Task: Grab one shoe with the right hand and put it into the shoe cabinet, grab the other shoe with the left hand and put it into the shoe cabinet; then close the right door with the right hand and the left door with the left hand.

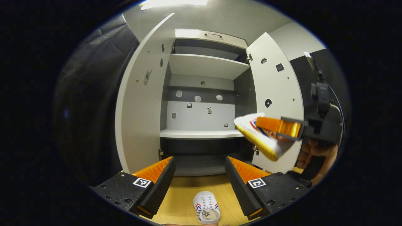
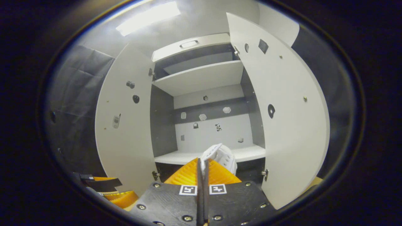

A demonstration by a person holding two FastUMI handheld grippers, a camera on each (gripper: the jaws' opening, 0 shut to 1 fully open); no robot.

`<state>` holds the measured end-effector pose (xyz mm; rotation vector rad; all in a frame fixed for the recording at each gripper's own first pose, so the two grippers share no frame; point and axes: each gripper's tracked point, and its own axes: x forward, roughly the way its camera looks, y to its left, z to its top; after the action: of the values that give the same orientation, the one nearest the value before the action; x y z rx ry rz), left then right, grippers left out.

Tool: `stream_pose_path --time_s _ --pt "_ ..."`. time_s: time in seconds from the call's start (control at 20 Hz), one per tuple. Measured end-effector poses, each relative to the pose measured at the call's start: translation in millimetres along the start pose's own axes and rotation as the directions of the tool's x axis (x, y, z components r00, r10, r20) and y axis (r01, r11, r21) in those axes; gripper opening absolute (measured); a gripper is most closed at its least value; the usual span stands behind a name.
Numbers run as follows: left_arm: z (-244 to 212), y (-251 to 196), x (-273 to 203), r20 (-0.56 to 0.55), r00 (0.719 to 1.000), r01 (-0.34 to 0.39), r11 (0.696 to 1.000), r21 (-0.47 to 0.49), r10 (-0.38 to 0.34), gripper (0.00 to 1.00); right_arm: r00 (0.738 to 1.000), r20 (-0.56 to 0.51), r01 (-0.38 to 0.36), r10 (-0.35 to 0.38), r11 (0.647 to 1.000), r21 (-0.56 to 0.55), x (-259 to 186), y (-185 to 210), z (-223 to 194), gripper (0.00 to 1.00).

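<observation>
— Ahead of the right gripper [image 2: 202,163], what is found?
— The cabinet [image 2: 204,81], with both doors swung wide. A shoe [image 2: 220,157] is clamped between the closed fingers, and the middle shelf [image 2: 248,153] lies straight beyond it, a little above the tips.
— How is that shoe carried?
— By its edge, it seems. From the left gripper view the shoe [image 1: 262,135] is seen tilted, toe toward the opening and sole down and outward, so its long axis is judged to point into the cabinet already.
— And the left gripper [image 1: 199,171]?
— Its fingers are spread with nothing between them. The second shoe [image 1: 206,207] lies on the floor [image 1: 182,201] just below and between them, near the tips, its long axis running along the fingers.
— Which hand is nearer the shelf?
— The right, by the look of it; a forward push is likely all that is called for.
</observation>
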<state>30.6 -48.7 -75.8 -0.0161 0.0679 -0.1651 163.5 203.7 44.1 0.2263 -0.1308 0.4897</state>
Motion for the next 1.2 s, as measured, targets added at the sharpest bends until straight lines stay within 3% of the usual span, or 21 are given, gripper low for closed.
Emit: stream_pose_path --time_s 0.25,0.45,0.65,0.85,1.2 --pt "-8.8 1.6 17.2 -0.014 1.0 -0.007 1.0 -0.009 0.007 0.96 1.0 0.022 0.008 -0.006 0.995 -0.096 63.3 -15.7 45.7 0.0" --pt "-19.4 6.6 30.2 -0.031 0.999 -0.022 0.999 -0.049 0.021 0.96 0.999 -0.007 0.034 -0.035 0.988 -0.148 125.8 -31.7 51.9 0.0" --pt "-30.4 4.6 38.6 -0.039 0.999 -0.011 0.997 -0.073 0.009 0.95 0.993 -0.064 0.083 -0.095 0.981 -0.177 192.3 -54.1 29.4 0.0" --pt "-40.1 3.2 42.1 -0.042 0.999 -0.01 0.998 -0.066 0.007 0.95 0.985 -0.128 0.08 -0.112 0.969 -0.236 249.5 -83.3 -6.0 0.0" --pt "-61.8 12.4 51.4 -0.089 0.996 -0.028 0.999 -0.039 0.024 0.95 0.956 -0.247 0.078 -0.158 0.949 -0.305 280.7 -118.6 -62.9 0.0"
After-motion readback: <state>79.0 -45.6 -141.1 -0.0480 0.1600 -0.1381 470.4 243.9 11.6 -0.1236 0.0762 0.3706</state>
